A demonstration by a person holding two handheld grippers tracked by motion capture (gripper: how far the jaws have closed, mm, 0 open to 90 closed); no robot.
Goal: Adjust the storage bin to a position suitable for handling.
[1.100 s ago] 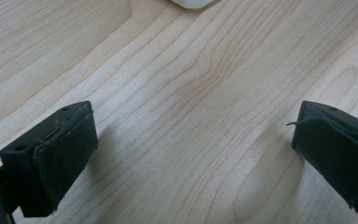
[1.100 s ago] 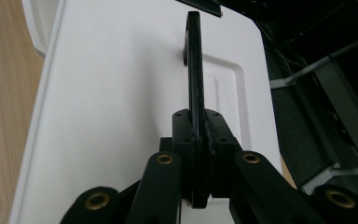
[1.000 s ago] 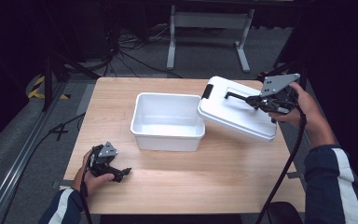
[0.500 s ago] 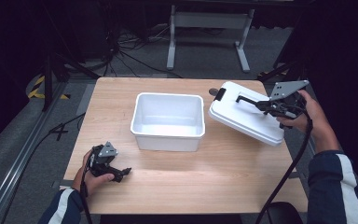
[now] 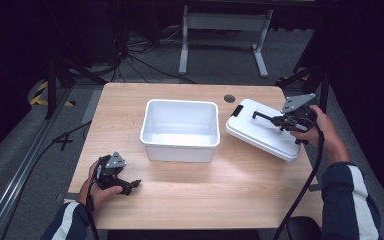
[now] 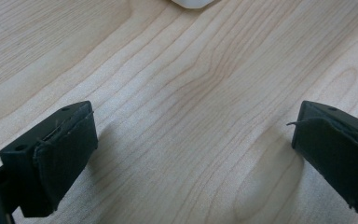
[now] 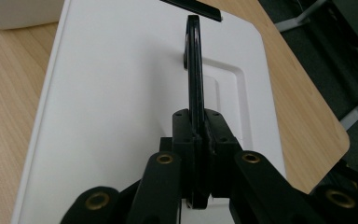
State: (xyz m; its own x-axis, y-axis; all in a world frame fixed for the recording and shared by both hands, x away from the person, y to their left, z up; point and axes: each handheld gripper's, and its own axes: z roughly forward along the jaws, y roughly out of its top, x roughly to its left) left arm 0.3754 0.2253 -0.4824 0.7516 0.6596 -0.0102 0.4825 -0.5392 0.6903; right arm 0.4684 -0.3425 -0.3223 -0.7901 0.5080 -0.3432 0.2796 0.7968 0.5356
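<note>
The right tongs (image 5: 280, 120) were clenched on the thin black handle (image 7: 195, 65) of the flat white plastic lid (image 5: 262, 130), which sat, perhaps slightly tilted, on the pale wooden counter (image 5: 240, 185) just right of the open white rectangular tub (image 5: 180, 130); the left tongs (image 6: 191, 154) rested released near the front-left edge.

The table (image 5: 190, 200) is pale wood with wavy grain. On it sits a plain white tub (image 5: 180, 131) and a white lid (image 5: 265, 131) with a black handle (image 7: 195, 70). Both tools, left (image 5: 130, 186) and right (image 5: 280, 120), are black with grey plates. The sleeves (image 5: 352, 195) are navy with white stripes.
</note>
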